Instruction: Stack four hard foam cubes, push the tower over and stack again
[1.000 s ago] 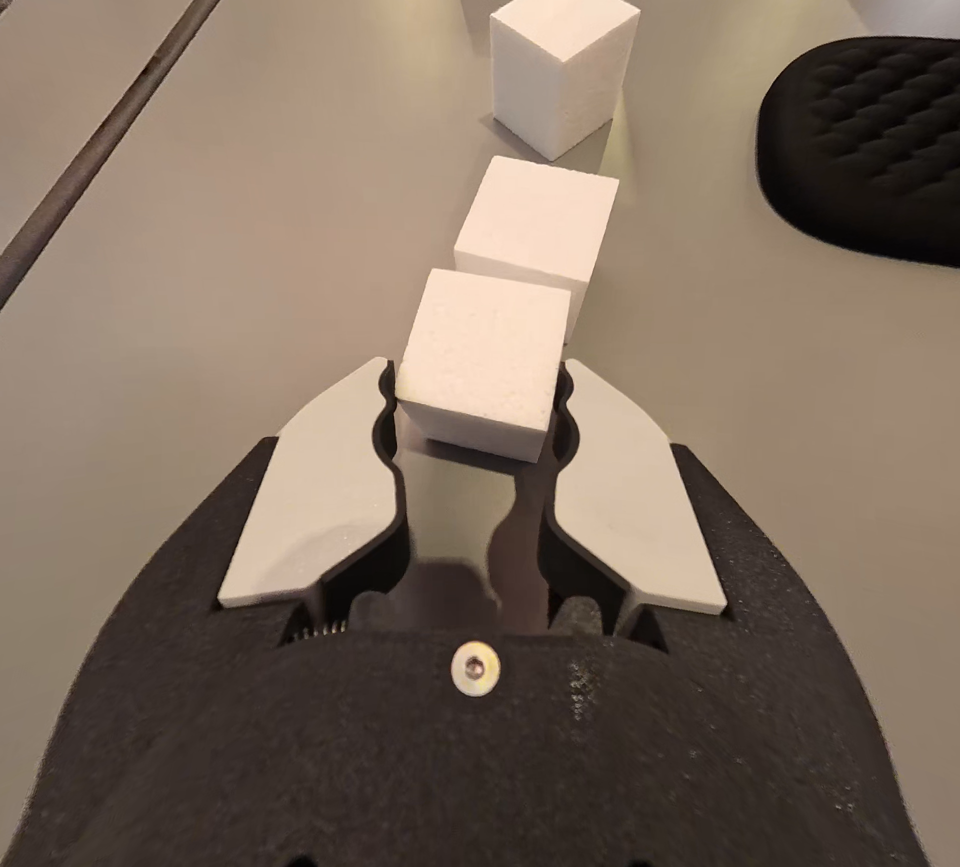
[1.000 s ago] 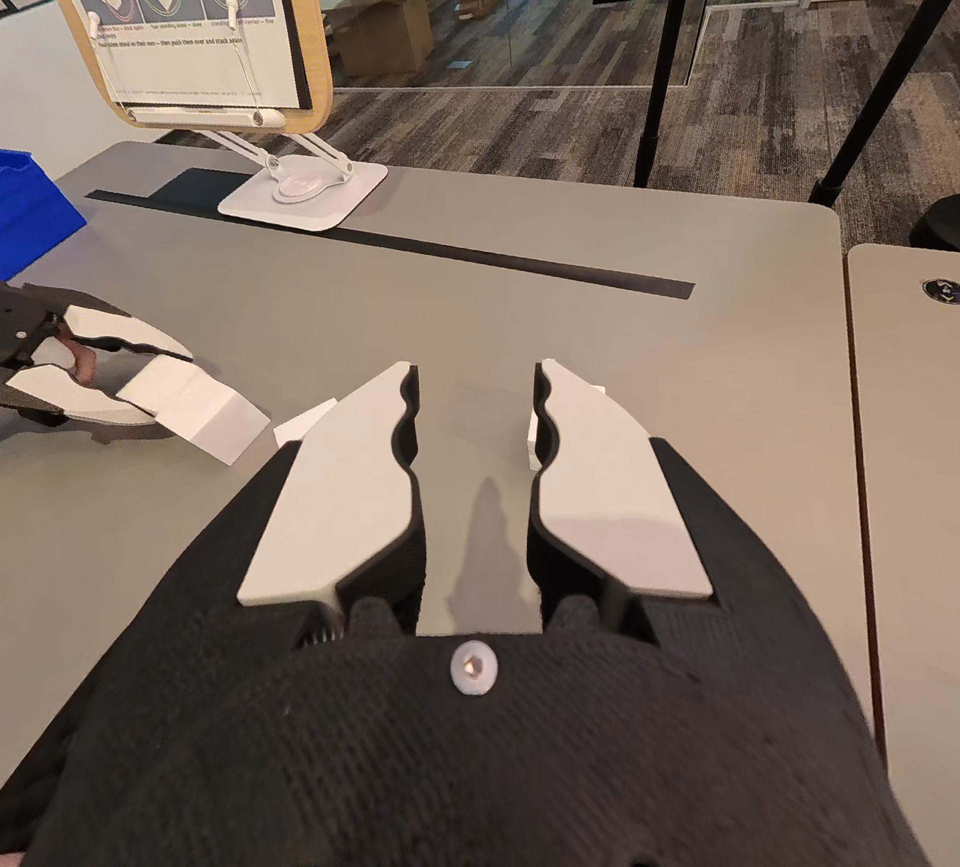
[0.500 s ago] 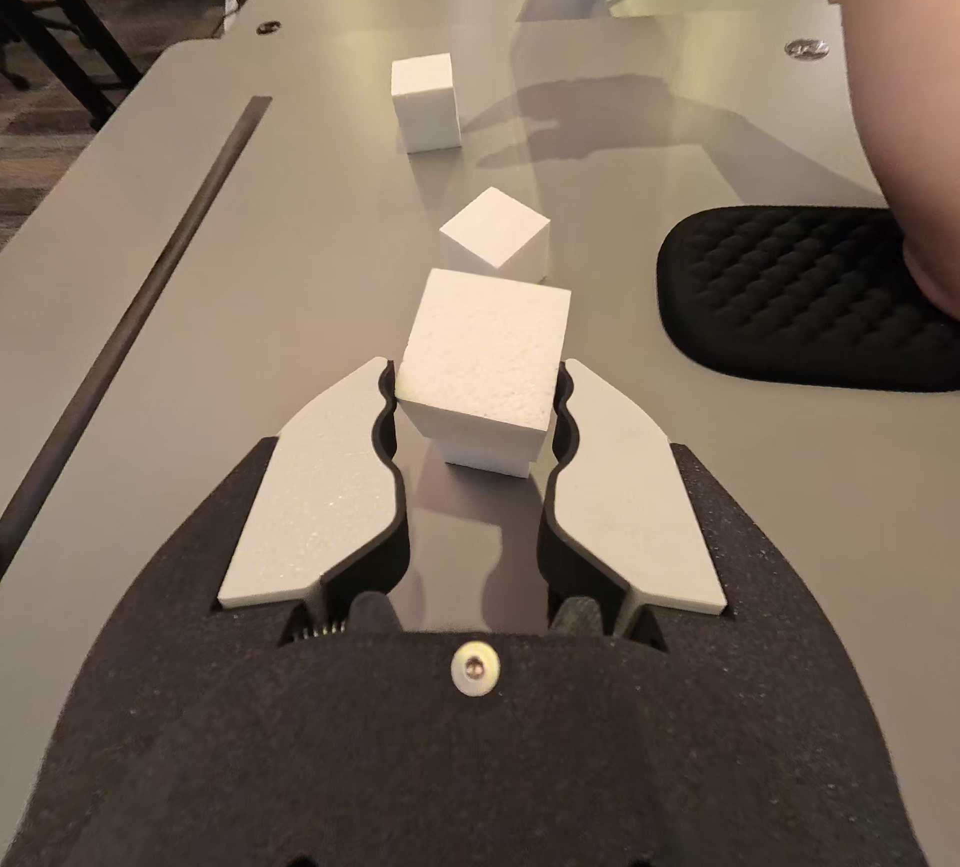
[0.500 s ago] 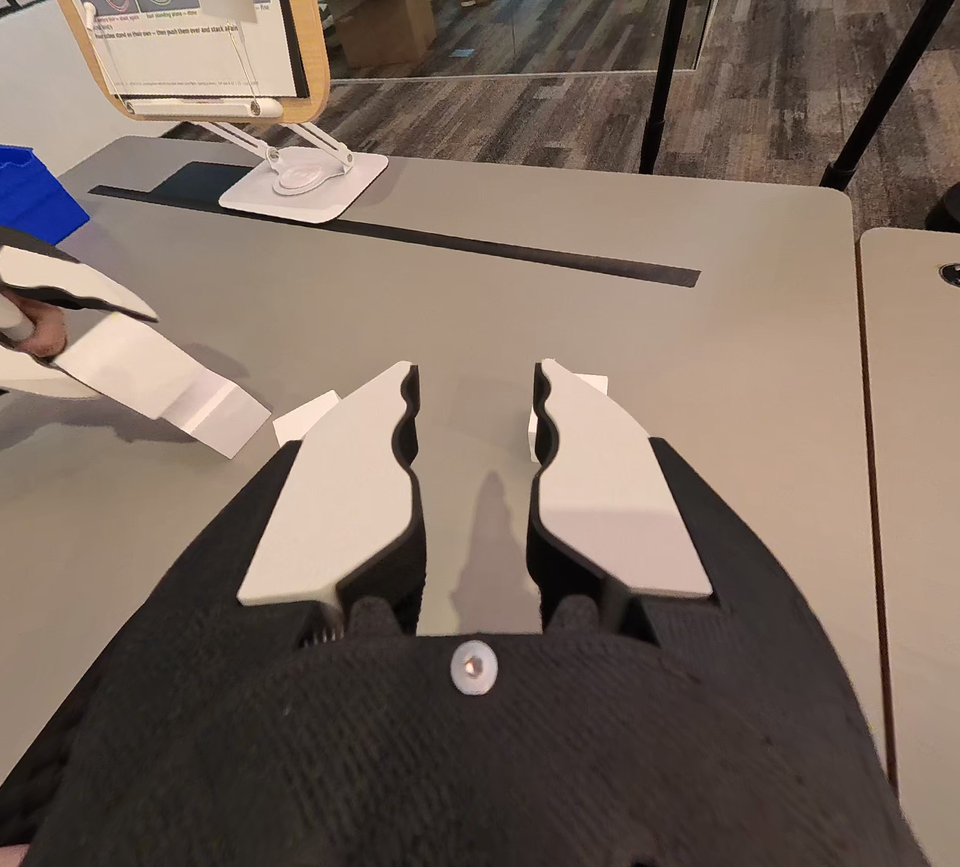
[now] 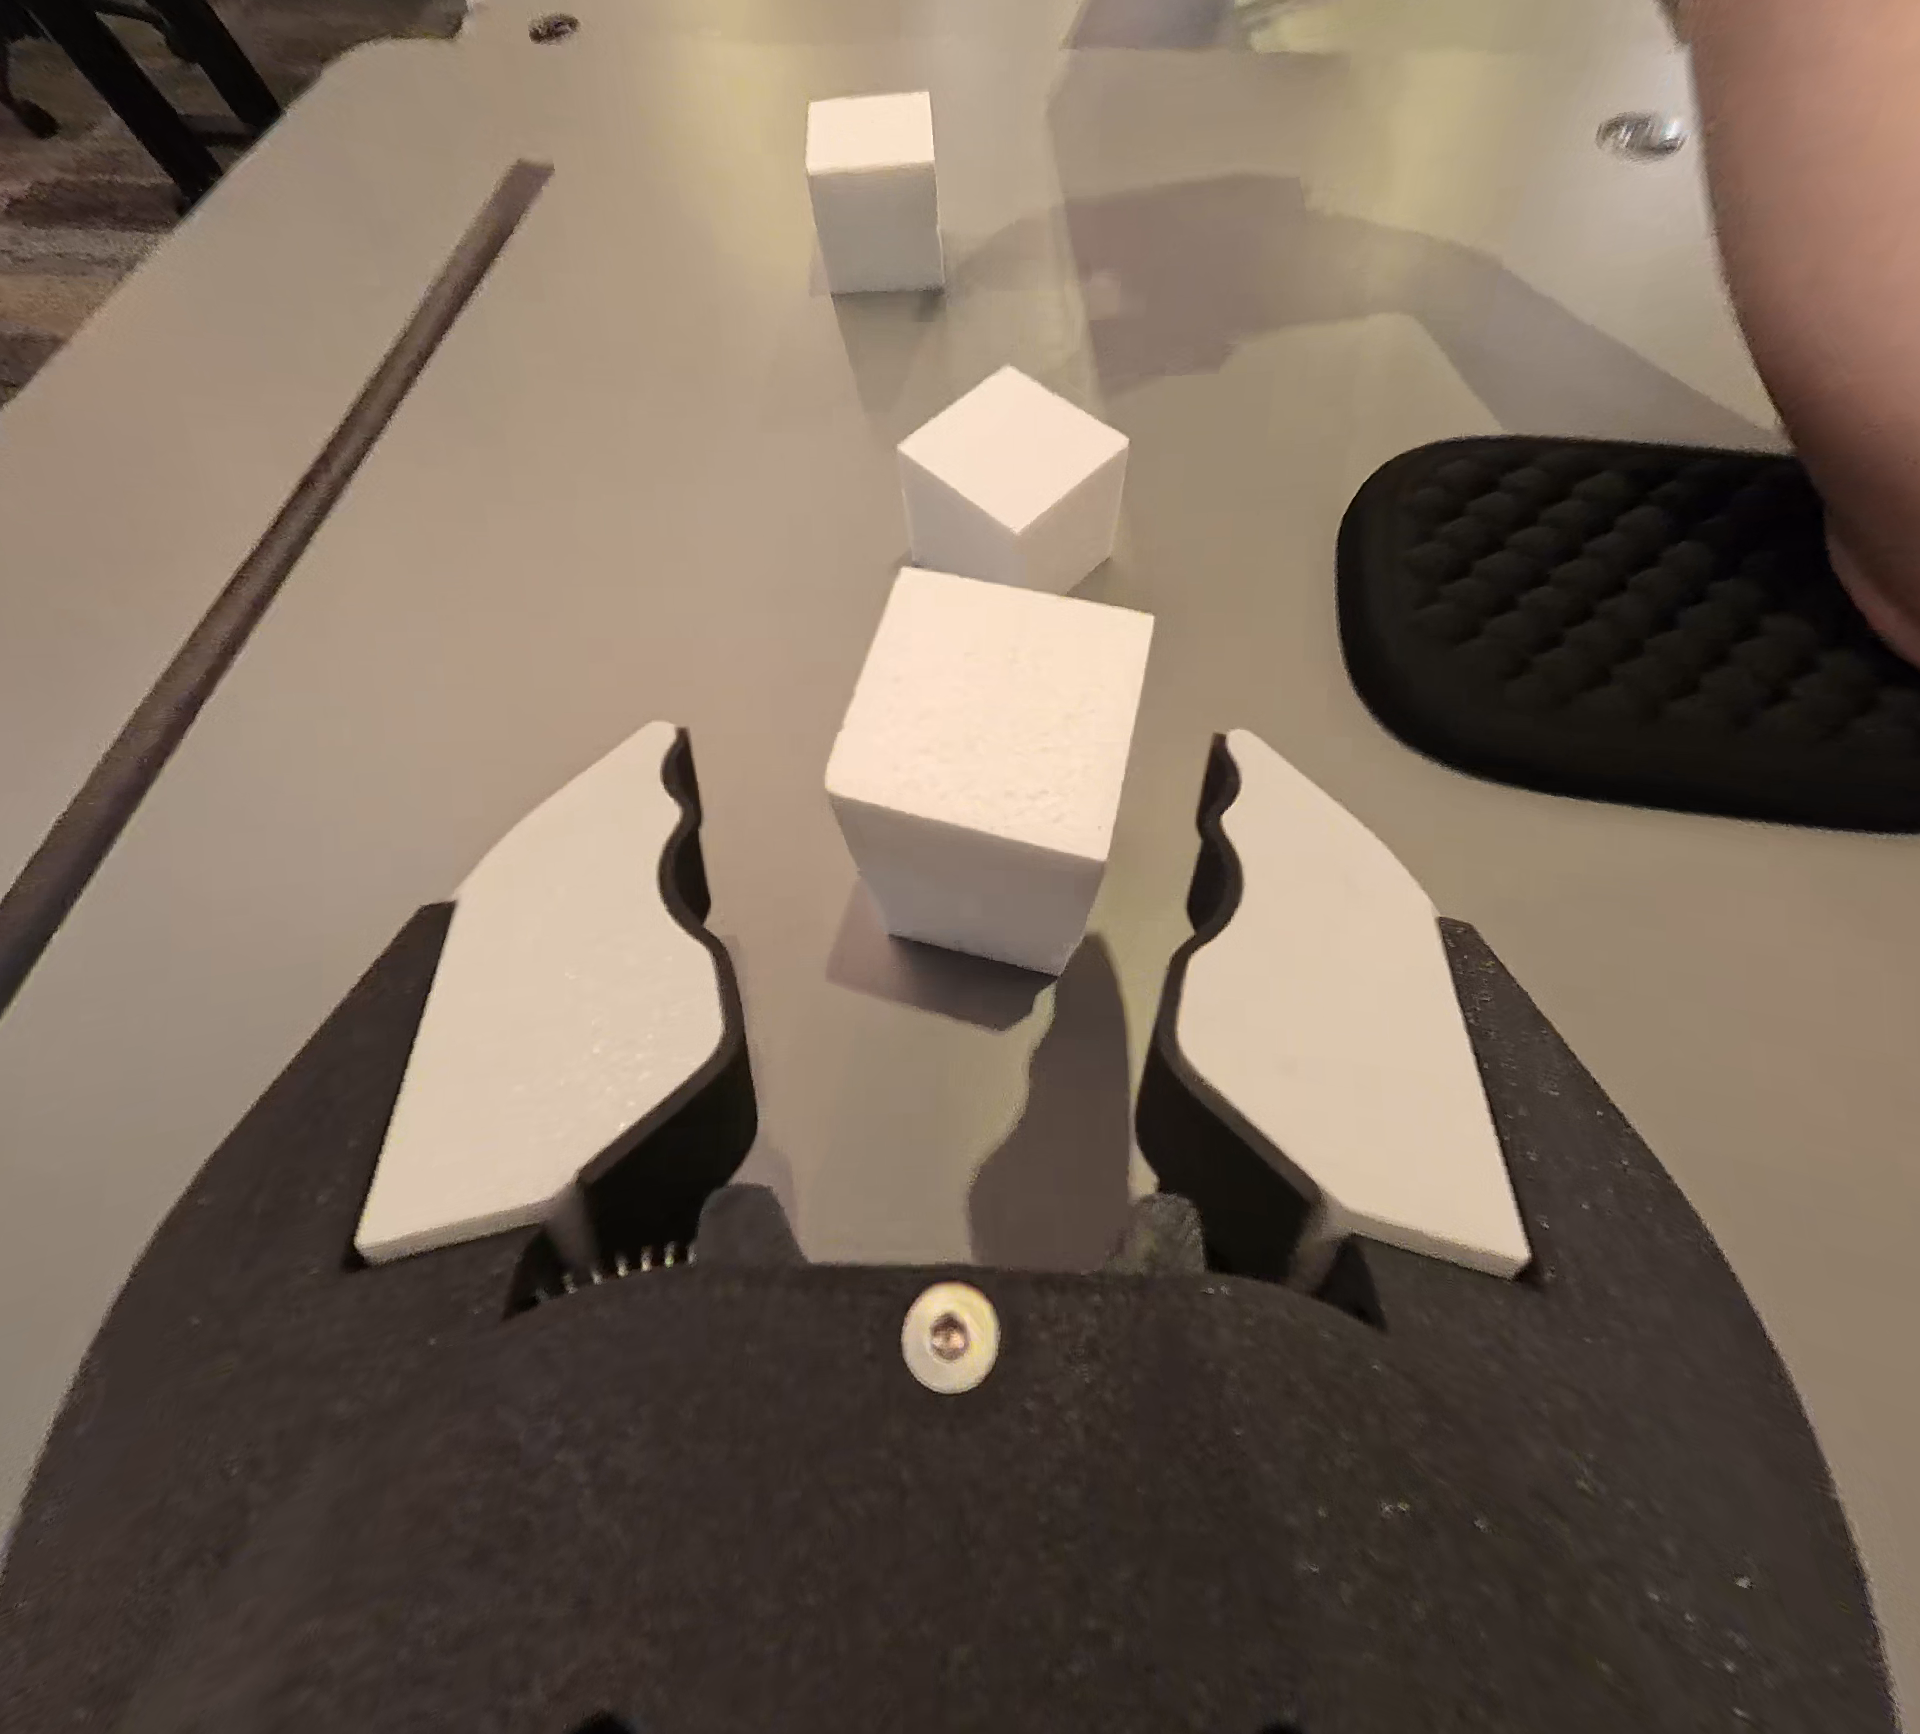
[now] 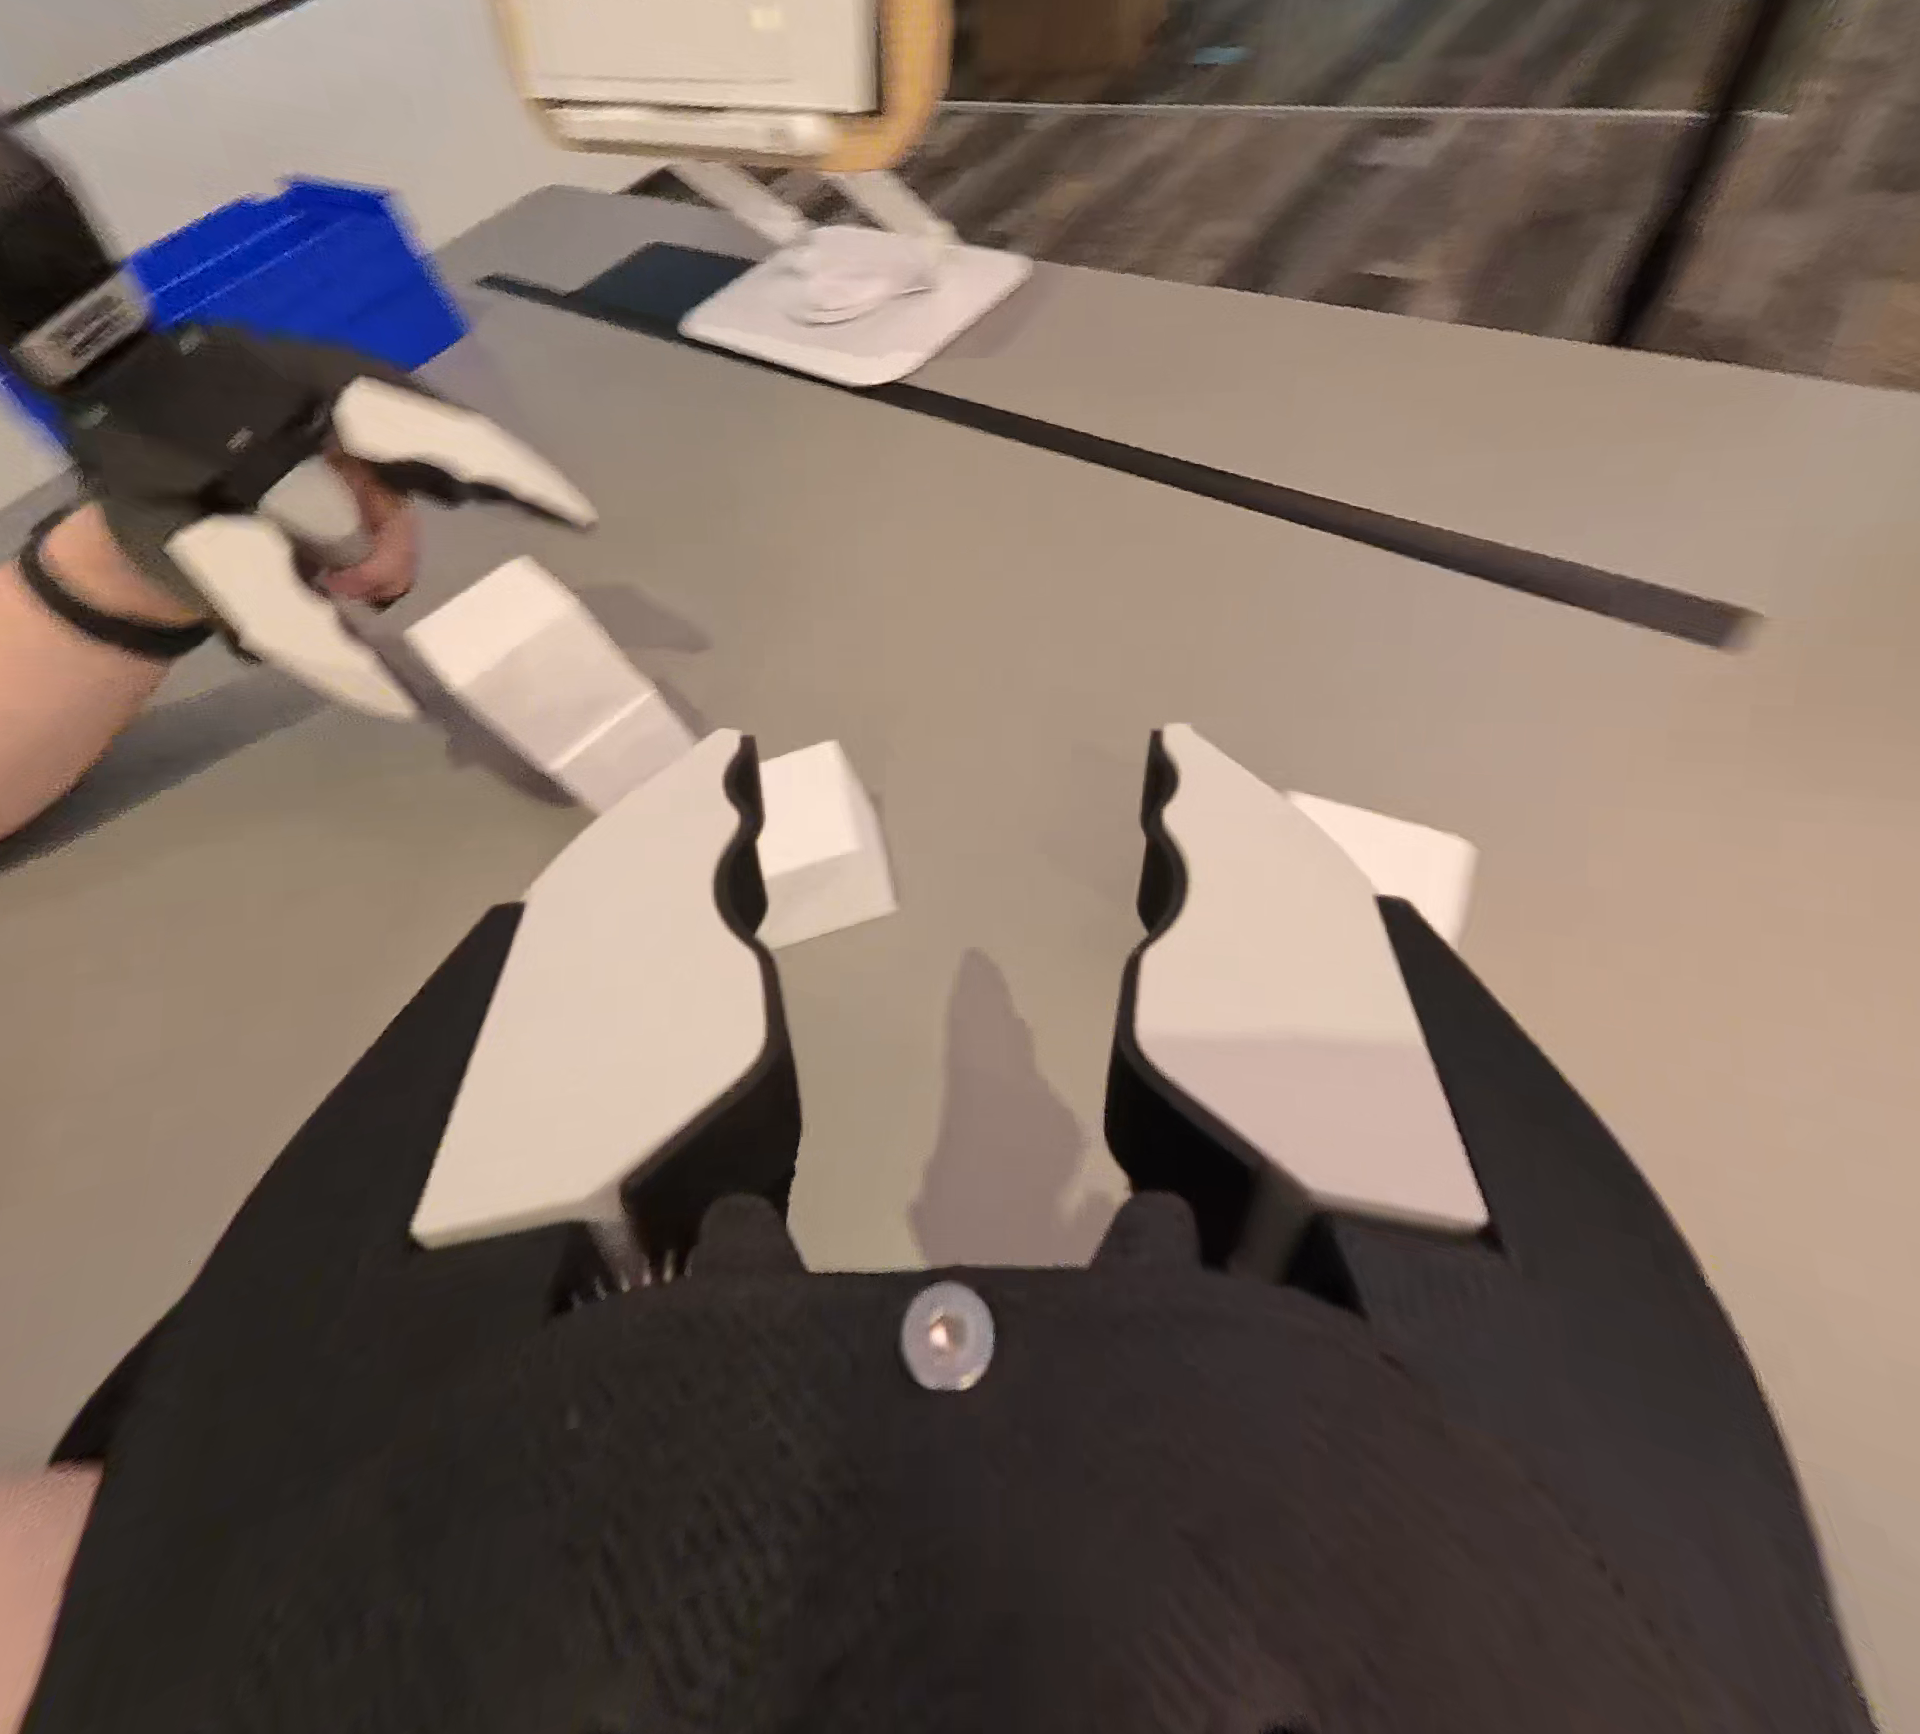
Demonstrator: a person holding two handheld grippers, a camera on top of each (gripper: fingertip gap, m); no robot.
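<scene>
- The gray counter (image 5: 436, 562) is slick; a nudged cube would skid.
- The two-cube stack (image 5: 987, 759) stands between the left hand-held gripper (image 5: 951, 791) jaws, which are spread wide, touching nothing; a careless pull-back could topple it.
- Loose cubes at 12 o'clock: near (image 5: 1013, 479), far (image 5: 875, 190).
- The right hand-held gripper (image 6: 945, 785), agape and empty, could clip the cube (image 6: 821, 837) at 10 o'clock.

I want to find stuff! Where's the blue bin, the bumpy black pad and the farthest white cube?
blue bin (image 6: 301, 287), right wrist view, its side wall.
bumpy black pad (image 5: 1621, 635), left wrist view, its top.
farthest white cube (image 5: 878, 224), left wrist view, its front face.
</scene>
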